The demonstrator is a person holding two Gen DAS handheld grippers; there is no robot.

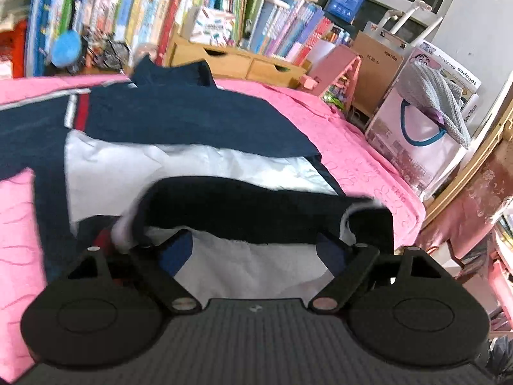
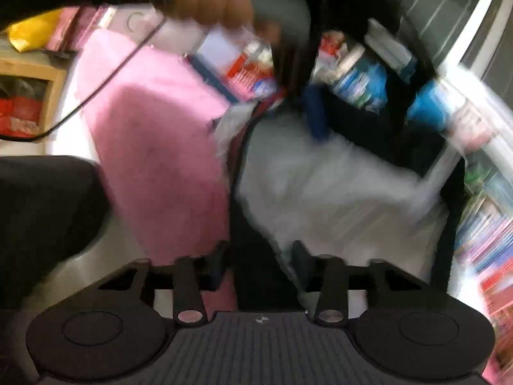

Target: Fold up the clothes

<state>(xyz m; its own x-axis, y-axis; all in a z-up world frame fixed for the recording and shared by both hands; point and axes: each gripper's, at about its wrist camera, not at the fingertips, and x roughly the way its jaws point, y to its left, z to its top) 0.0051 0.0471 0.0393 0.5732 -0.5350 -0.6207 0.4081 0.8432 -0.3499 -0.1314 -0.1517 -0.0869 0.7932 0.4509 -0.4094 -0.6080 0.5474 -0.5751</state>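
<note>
My left tool [image 1: 253, 243] stands wide, with the dark hem [image 1: 256, 208] of the jacket [image 1: 179, 118] lying crosswise just ahead of its tips, apparently unpinched. My right tool [image 2: 258, 256] is narrow; dark cloth sits between its tips, but blur hides whether it grips. The jacket stretches away across the pink bed [image 1: 352, 134]. Beyond, a bag [image 1: 413, 147] holds a grey knitted item [image 1: 439, 96]; shelves [image 1: 179, 16] hold books.

Jacket [image 1: 179, 118] on bedspread [image 1: 352, 147]; bookshelf [image 1: 160, 16] behind; bag [image 1: 416, 134] right of bed.
</note>
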